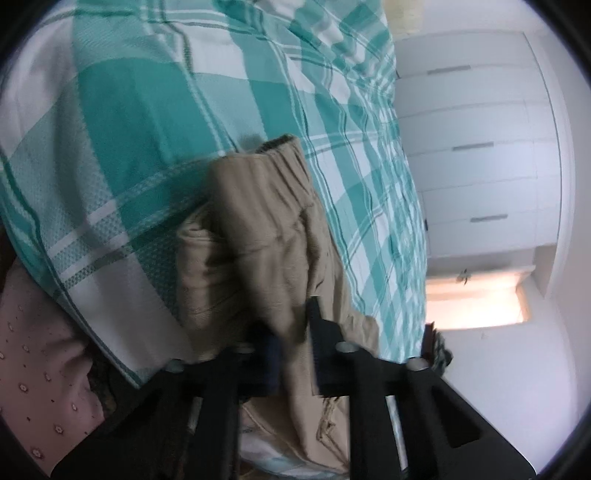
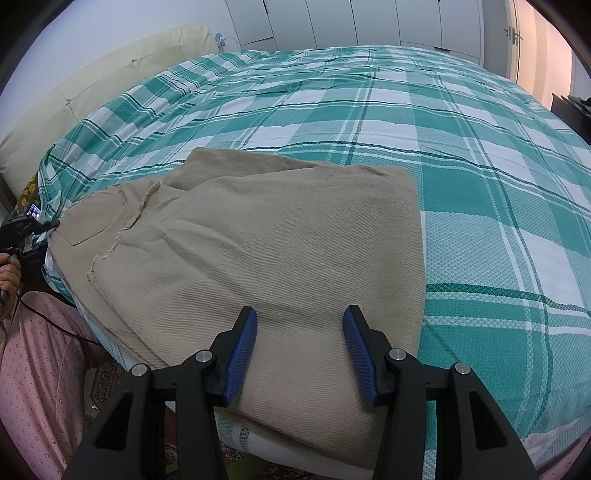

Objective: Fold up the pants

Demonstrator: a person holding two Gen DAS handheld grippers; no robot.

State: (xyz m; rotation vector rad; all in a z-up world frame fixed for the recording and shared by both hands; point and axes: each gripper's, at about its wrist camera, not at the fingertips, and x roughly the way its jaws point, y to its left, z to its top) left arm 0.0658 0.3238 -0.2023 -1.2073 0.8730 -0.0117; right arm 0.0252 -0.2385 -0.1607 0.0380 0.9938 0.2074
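Note:
Beige pants [image 2: 258, 243] lie folded over on the teal-and-white plaid bed [image 2: 461, 155], near its front edge. My right gripper [image 2: 300, 321] is open and empty, with its blue pads [image 2: 242, 354] hovering just above the near part of the pants. In the tilted, blurred left wrist view, my left gripper [image 1: 291, 332] has its fingers closed on a bunch of the pants [image 1: 258, 229] near the waistband end. The elastic waistband [image 1: 280, 146] shows beyond the fingers. The left gripper also appears at the pants' left end in the right wrist view [image 2: 26, 225].
A cream headboard [image 2: 110, 74] runs along the bed's left side. White wardrobe doors [image 2: 351, 22] stand behind the bed, with a door [image 2: 524, 40] at the far right. The person's pink dotted clothing [image 2: 40, 369] is at the lower left.

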